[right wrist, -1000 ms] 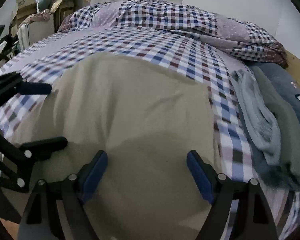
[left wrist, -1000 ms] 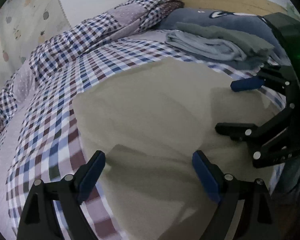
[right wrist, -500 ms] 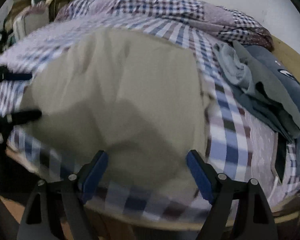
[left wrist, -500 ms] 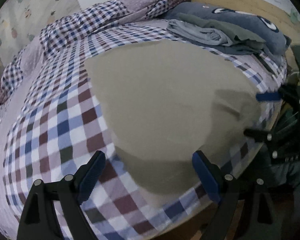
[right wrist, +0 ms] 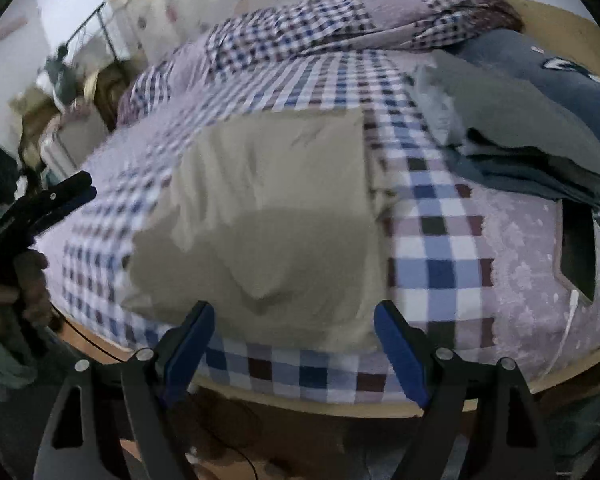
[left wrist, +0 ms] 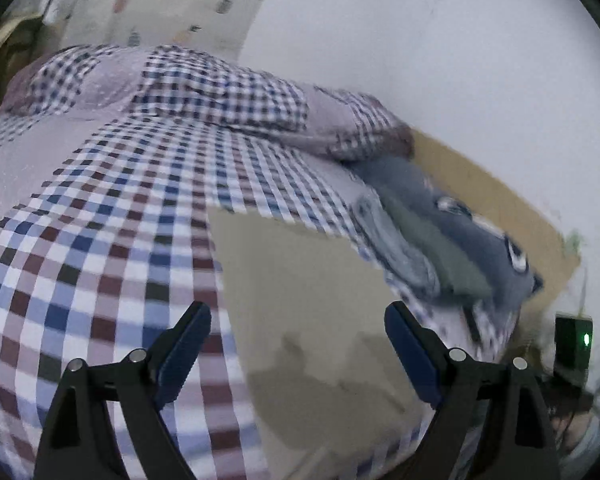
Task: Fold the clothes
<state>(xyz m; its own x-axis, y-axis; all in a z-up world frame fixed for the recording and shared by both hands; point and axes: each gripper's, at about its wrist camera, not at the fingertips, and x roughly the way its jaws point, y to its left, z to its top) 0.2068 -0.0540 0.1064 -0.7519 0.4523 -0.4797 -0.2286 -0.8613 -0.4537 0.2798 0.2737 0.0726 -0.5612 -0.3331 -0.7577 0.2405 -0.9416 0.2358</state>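
A: The beige garment (right wrist: 272, 216) is seen lying flat on the checked bed (right wrist: 440, 240), close to the near edge of the bed, with its lower hem almost at that edge. It is judged to be light, soft and limp, so sagging is to be expected wherever it is lifted without support.

B: Where should it be taken hold of?

A: The two near corners by the edge of the bed are judged best, one for each side, so that a straight fold line can be kept. A pinch through all layers would be needed, since the cloth appears already doubled along its right side.

B: And the fingers?

A: The left gripper (left wrist: 298, 356) is held wide open with nothing between its fingers; the same is shown for the right gripper (right wrist: 294, 354). Neither is touching the cloth.

B: What cannot be made out?

A: In the left view the garment's near hem is cut off behind the fingers, and much is blurred. The kind of garment cannot be told. The stack of folded clothes (right wrist: 520, 136) towards the far right corner of the bed is partly cut off, so its count stays unknown.
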